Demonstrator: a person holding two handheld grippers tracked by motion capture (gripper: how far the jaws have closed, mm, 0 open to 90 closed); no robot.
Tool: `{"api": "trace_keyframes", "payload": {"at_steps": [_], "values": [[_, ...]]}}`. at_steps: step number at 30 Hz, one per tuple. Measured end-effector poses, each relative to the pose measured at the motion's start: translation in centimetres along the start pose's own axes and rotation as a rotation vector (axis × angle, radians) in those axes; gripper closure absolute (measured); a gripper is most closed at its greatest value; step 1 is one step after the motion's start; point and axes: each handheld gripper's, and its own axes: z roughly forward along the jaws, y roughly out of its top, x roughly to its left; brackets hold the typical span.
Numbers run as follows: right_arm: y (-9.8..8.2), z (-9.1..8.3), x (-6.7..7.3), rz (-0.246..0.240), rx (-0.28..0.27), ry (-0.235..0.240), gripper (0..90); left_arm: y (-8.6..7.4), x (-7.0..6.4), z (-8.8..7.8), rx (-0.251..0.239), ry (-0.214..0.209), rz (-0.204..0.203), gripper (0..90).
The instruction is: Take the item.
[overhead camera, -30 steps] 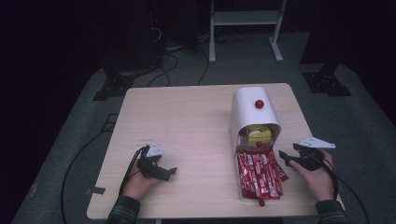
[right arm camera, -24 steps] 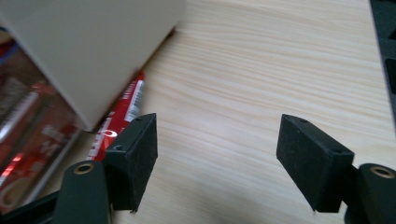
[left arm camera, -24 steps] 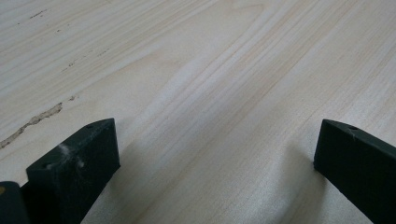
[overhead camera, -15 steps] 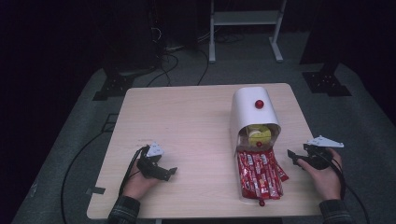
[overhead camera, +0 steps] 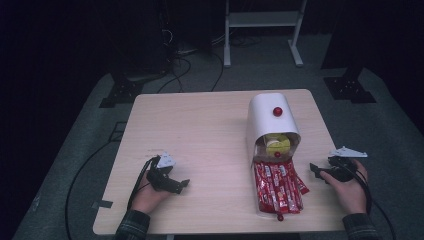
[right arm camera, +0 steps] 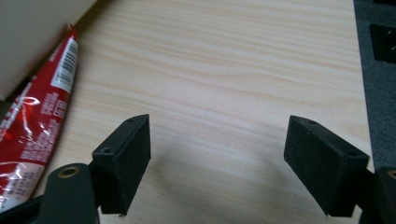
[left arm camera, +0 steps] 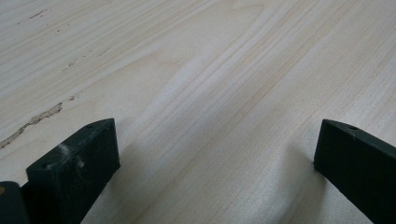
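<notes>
Packets (overhead camera: pixel 276 187) of red wrapping lie fanned on the table (overhead camera: pixel 200 130) near its right near corner, spilling from the open mouth of a white bin (overhead camera: pixel 270 120) tipped on its side, with something yellow (overhead camera: pixel 276 144) inside. Right gripper (overhead camera: pixel 314 170) sits just right of the packets, apart from them, its jaws having just been opening and now wide with only bare wood between them; one packet (right arm camera: pixel 42 112) shows at its left. Left gripper (overhead camera: pixel 183 184) rests at the near left, well apart from the packets, jaws wide and empty.
</notes>
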Motion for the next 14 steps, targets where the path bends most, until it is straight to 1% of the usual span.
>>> {"api": "trace_keyframes", "payload": {"at_steps": [2,4,5,8,9,10,14], "values": [[-0.06,0.11,0.03,-0.003,0.007,-0.009,20.7,0.00,0.00,0.00,0.000,0.000,0.000,0.0],[-0.16,0.28,-0.01,-0.016,0.016,-0.012,19.1,0.00,0.00,0.00,0.000,0.000,0.000,0.0],[-0.22,0.33,-0.04,-0.015,0.013,-0.010,18.7,0.00,0.00,0.00,0.000,0.000,0.001,0.0],[-0.27,0.34,-0.14,0.009,0.018,-0.003,17.4,0.00,0.00,0.00,0.000,0.000,0.001,0.0],[-0.27,0.34,-0.14,0.009,0.018,-0.003,17.4,0.00,0.00,0.00,0.000,0.000,0.001,0.0],[-0.30,0.35,-0.23,0.026,0.026,0.001,15.1,0.00,0.00,-0.01,0.001,0.000,0.001,0.0],[-0.35,0.44,-0.07,0.034,0.023,-0.007,13.4,-0.01,-0.01,-0.01,0.001,0.000,0.000,0.0]]}}
